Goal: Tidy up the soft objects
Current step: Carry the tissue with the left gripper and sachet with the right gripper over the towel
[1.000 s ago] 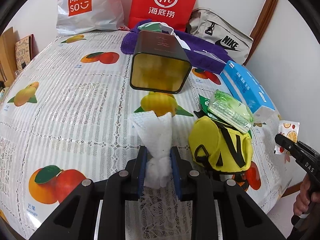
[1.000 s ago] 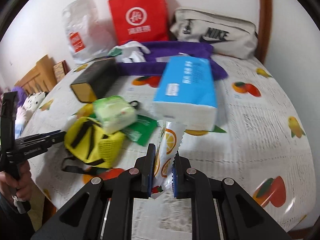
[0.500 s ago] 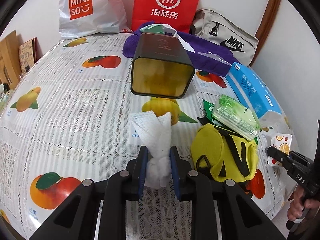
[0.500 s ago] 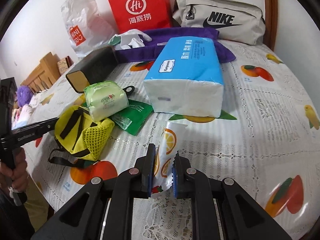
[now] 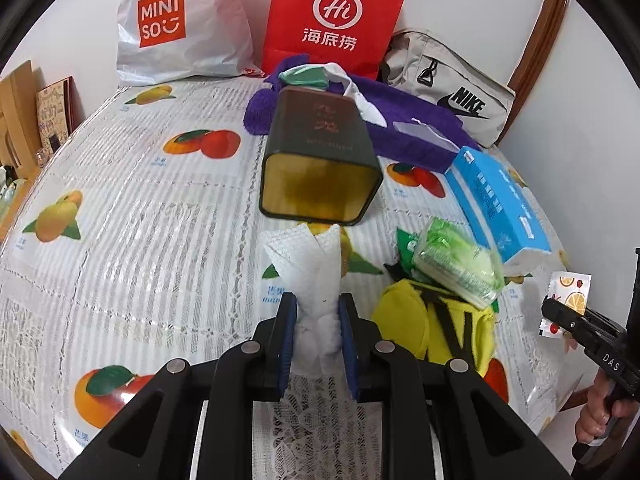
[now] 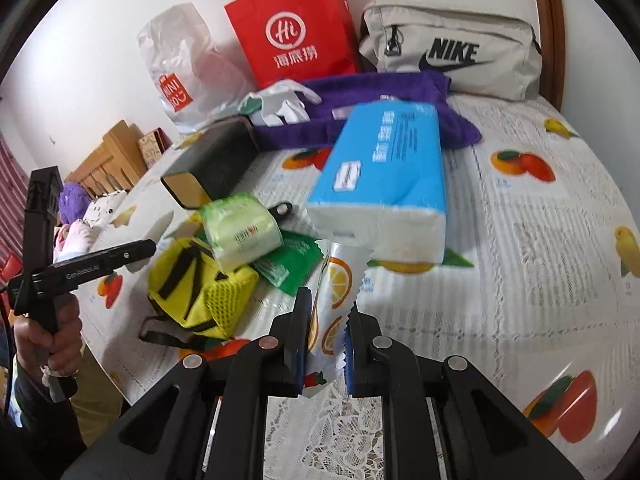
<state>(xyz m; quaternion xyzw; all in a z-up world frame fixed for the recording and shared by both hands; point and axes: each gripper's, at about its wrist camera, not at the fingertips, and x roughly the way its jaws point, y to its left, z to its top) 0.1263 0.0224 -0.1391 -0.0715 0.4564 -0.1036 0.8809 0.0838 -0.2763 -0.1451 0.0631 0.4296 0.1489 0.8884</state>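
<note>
Right now the left gripper (image 5: 318, 324) is clenched on a crumpled white paper towel (image 5: 308, 268), which stands low in the middle of the left wrist view. Its long axis runs nearly upright in the frame, the pinched waist between the blue pads and the looser, quilted end fanning upward toward the open mouth of a dark tin box (image 5: 320, 168) lying on its side above it.

Over in the right wrist view, the right gripper (image 6: 328, 344) is clamped on a small sachet (image 6: 338, 280), white with orange slices printed on it and zigzag-cut edges. It also stands close to upright, leaning slightly to the right, at lower centre of that frame.

Both are held above a table (image 5: 140, 208) covered in a glossy lace-patterned cloth printed with oranges and mangoes. To the right of the towel lie a yellow mesh pouch (image 5: 436, 320), with a green-wrapped tissue pack (image 5: 460, 264) resting on it, and a blue tissue pack (image 5: 496, 200) beyond. Along the white wall at the top stand a white Miniso bag (image 5: 180, 28), a red paper bag (image 5: 336, 20) and a grey Nike bag (image 5: 448, 88), with a purple towel (image 5: 404, 128) in front.
</note>
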